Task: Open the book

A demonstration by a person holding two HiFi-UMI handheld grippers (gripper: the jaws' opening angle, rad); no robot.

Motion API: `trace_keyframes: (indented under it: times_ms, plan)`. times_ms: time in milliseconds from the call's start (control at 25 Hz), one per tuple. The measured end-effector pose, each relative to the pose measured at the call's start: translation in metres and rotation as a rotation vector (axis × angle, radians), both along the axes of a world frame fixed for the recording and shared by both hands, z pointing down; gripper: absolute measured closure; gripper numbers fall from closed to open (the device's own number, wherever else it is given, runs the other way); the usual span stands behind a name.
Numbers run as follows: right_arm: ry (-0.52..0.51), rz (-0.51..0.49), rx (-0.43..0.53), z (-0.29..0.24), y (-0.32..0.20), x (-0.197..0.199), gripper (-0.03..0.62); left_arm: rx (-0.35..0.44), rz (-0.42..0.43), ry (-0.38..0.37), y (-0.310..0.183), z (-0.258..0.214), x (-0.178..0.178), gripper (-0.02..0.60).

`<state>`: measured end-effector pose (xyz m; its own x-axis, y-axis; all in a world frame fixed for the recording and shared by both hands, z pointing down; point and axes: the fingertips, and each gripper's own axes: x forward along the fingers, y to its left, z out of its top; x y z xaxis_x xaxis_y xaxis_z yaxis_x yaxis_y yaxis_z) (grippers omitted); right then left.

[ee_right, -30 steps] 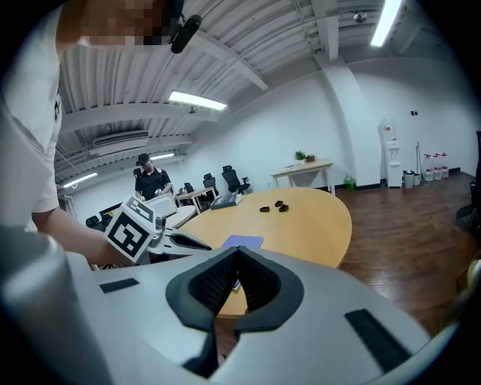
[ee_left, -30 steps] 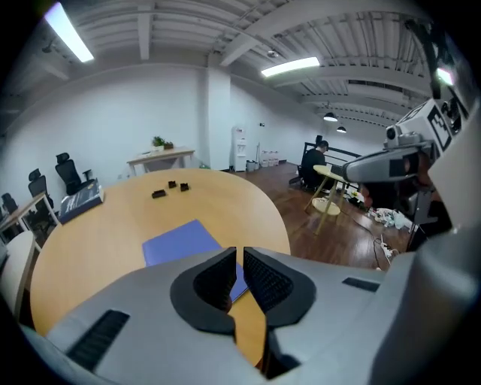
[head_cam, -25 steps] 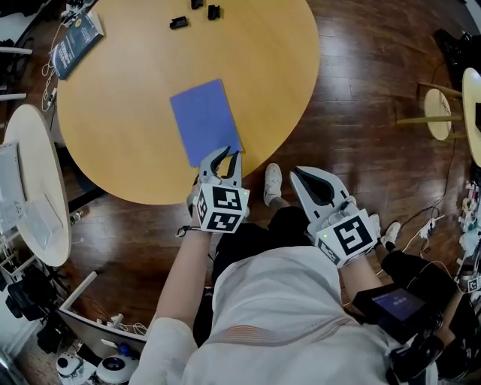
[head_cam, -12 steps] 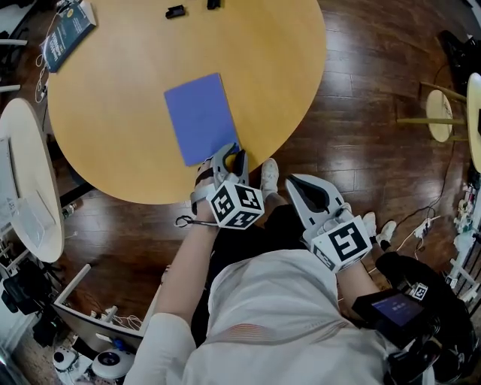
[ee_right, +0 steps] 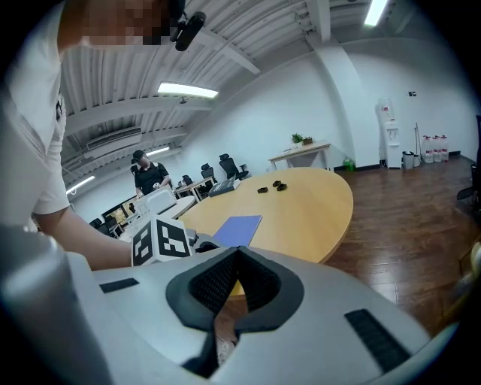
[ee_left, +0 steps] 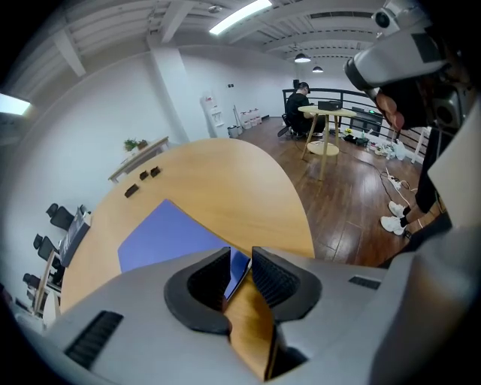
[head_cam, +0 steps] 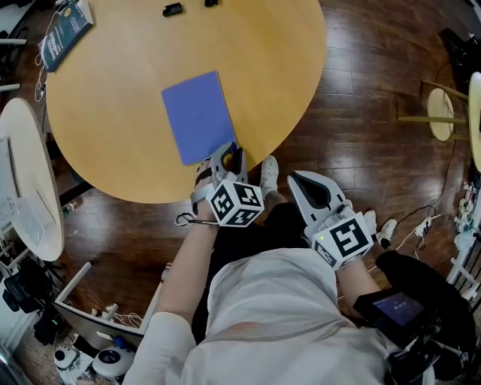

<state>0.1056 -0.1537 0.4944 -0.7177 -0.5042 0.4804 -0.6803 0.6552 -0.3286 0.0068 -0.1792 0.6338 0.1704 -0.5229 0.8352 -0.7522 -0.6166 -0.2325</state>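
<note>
A thin blue book (head_cam: 197,115) lies shut on the round wooden table (head_cam: 270,60), its near right corner close to the table's edge. My left gripper (head_cam: 230,156) is rolled onto its side at that corner. In the left gripper view the book (ee_left: 169,237) runs into the narrow gap of the left gripper (ee_left: 240,269), whose jaws pinch the corner. My right gripper (head_cam: 313,189) hangs off the table above the floor, shut and holding nothing. The right gripper view shows the right gripper (ee_right: 237,265) with pads together and the book (ee_right: 237,225) beyond.
A dark booklet (head_cam: 64,30) lies at the table's far left and small black objects (head_cam: 173,10) at its far edge. A white side table (head_cam: 22,188) stands to the left and a stool (head_cam: 440,113) to the right. The person's shoe (head_cam: 269,177) rests below the table's edge.
The left gripper rolled sideways, moved onto the book's near right corner and narrowed its jaws from wide open. The right gripper barely shifted.
</note>
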Motion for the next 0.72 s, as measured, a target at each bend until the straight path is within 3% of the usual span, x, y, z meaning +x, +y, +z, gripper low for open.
trace_keyframes:
  times_ms: [440,720]
  plan:
    - [-0.003,-0.002,-0.008,0.0032,-0.0005,-0.0003,0.591,-0.050,-0.098,0.086,-0.0006,-0.0001,-0.0047,0.489]
    - [-0.002,-0.003,-0.011,0.0031,0.0024,-0.0057,0.591,-0.069,-0.142,0.121,0.0028,-0.0029,-0.0080,0.546]
